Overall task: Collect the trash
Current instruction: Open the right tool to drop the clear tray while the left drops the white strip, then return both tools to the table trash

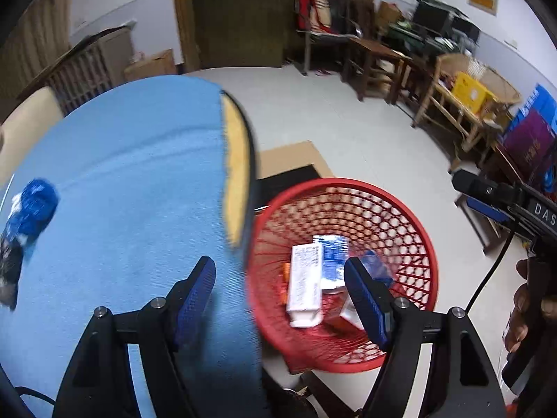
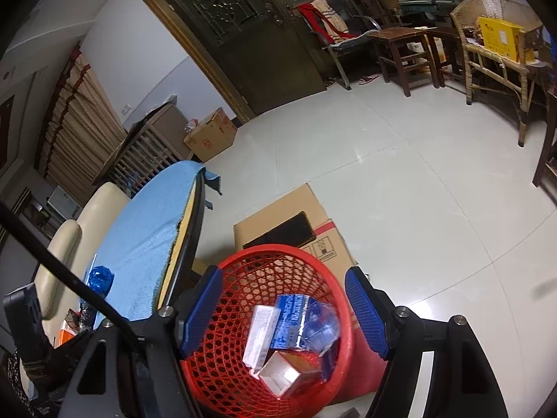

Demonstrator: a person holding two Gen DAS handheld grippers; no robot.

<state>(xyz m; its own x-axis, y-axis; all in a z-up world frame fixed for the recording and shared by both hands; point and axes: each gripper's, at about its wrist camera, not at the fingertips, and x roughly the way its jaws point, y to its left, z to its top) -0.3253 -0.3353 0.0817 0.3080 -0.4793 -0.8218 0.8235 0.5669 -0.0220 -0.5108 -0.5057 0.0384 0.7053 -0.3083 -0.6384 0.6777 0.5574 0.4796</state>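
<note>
your left gripper (image 1: 280, 299) points steeply down, its blue-padded jaws spread wide with nothing pressed between them. your right gripper (image 2: 283, 310) tilts down less steeply, jaws also wide apart and empty. in the left wrist view your right hand (image 1: 531, 308) shows at the right edge, fingers (image 1: 522, 299) curled around the dark handle of its gripper.

The red plastic mesh basket (image 1: 343, 271) stands on the floor just right of the blue-clothed bench (image 1: 122, 191) — white carton (image 1: 304, 284) inside, flattened brown cardboard (image 2: 278, 219) behind.
</note>
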